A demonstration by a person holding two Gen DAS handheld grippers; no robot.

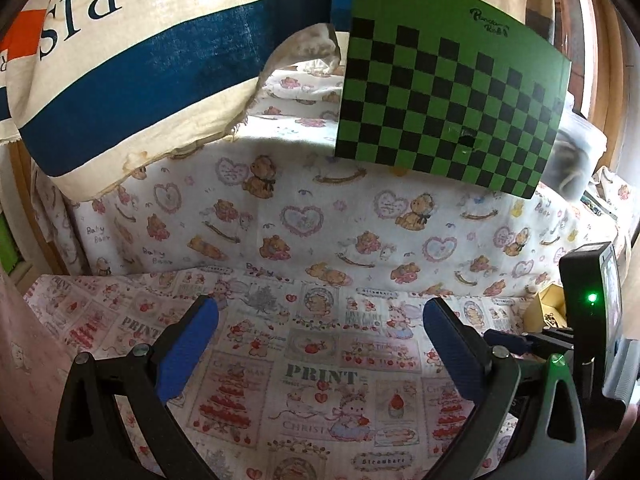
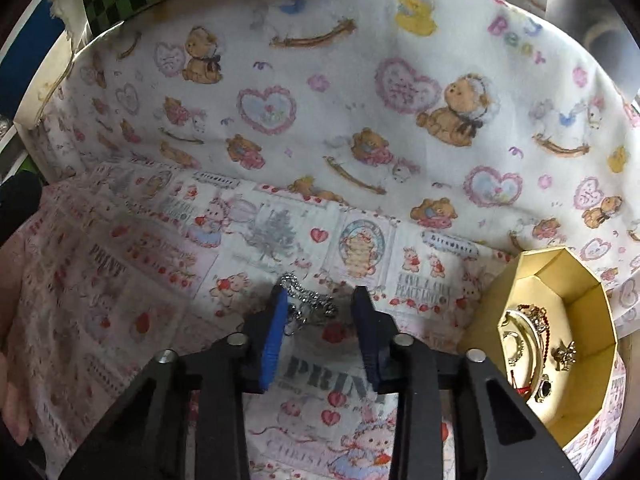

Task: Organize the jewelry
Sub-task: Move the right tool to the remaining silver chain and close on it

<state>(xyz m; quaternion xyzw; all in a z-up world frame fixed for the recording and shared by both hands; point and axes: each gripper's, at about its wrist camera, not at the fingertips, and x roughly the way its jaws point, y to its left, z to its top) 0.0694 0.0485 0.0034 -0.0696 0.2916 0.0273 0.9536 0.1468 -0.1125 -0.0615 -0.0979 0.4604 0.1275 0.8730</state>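
1. Printed cloth surface (image 2: 120,260); silver chain (image 2: 310,300) lying between the fingers of right hand-held gripper (image 2: 320,294), slightly apart, not pinching.
2. Light, floppy, slippery: best pinched at bunched middle.
3. Left hand-held gripper (image 1: 320,306) wide apart, empty.

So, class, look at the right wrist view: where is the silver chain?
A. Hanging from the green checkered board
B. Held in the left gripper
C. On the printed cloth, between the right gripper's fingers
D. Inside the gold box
C: the silver chain lies on the printed cloth between the fingers of the right gripper, left of the gold box.
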